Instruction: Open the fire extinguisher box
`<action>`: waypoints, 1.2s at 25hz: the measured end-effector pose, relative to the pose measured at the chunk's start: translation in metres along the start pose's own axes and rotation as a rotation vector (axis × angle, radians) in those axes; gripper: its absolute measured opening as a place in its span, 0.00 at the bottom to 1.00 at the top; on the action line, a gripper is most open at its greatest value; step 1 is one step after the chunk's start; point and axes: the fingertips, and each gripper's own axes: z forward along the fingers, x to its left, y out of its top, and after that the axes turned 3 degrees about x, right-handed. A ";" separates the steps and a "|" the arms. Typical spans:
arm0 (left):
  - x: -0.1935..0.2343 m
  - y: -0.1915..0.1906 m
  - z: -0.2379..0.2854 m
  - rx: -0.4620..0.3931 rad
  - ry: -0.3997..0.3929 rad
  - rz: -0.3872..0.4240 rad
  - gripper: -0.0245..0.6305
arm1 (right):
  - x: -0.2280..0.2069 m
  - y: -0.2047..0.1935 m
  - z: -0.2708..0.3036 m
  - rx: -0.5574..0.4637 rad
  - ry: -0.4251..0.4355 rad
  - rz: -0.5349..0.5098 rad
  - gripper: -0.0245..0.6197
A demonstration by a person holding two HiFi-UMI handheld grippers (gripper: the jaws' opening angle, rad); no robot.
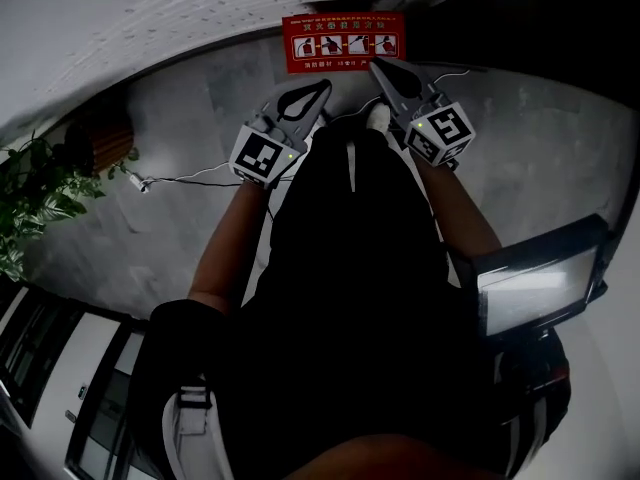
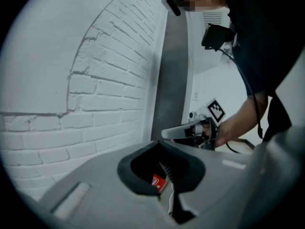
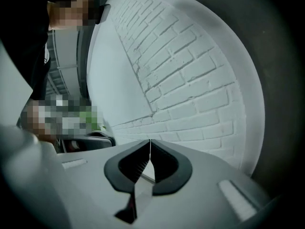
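the red rectangular fire extinguisher box, topped with a strip of white pictograms, sits at 12 o'clock in the head view, at the foot of a white painted brick wall. the left gripper at 11 o'clock and the right gripper at 1 o'clock point toward it over the mottled grey stone floor, their smooth grey jaws pressed together on nothing.

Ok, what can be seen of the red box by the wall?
The red box stands on the grey floor at the foot of the white brick wall, seen from above. Its visible face is a flat red rectangle with four white pictures in a row and white print too small to read. No door shows open. The left gripper and right gripper point at it; contact is unclear.
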 end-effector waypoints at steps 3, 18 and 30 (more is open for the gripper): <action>0.011 -0.025 0.010 0.030 -0.021 0.000 0.04 | -0.012 -0.032 0.009 0.027 -0.049 0.014 0.05; 0.038 -0.114 0.080 0.100 -0.072 -0.081 0.04 | -0.075 -0.144 0.035 0.064 -0.190 0.201 0.05; 0.039 -0.194 0.129 0.185 -0.094 -0.100 0.04 | -0.119 -0.244 0.044 0.053 -0.230 0.439 0.13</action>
